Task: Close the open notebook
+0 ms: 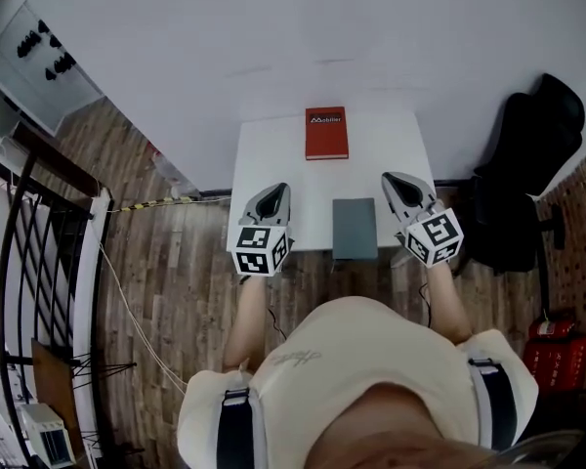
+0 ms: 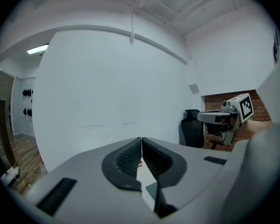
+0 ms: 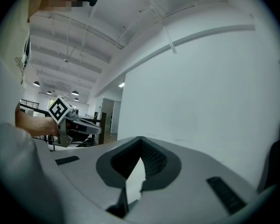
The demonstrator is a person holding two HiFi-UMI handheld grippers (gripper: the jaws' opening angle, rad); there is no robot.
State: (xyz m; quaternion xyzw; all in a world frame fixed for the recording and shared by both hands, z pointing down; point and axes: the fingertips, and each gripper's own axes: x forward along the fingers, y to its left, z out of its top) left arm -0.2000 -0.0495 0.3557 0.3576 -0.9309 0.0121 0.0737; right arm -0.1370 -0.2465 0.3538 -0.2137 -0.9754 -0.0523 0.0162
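A grey notebook (image 1: 355, 228) lies closed on the small white table (image 1: 273, 154), near its front edge. A red book (image 1: 326, 133) lies flat at the table's far edge. My left gripper (image 1: 278, 188) hovers over the table's left front part, left of the grey notebook, jaws shut and empty. My right gripper (image 1: 389, 177) hovers over the right front part, just right of the notebook, also shut and empty. In the left gripper view the shut jaws (image 2: 141, 139) face the white wall, with the right gripper (image 2: 224, 118) off to the right. In the right gripper view the jaw tips (image 3: 141, 138) meet.
A black office chair (image 1: 527, 164) stands right of the table, with a red object (image 1: 550, 345) on the floor nearer me. A black metal rack (image 1: 39, 242) and a trailing cable (image 1: 127, 301) are on the wooden floor to the left. A white wall rises behind the table.
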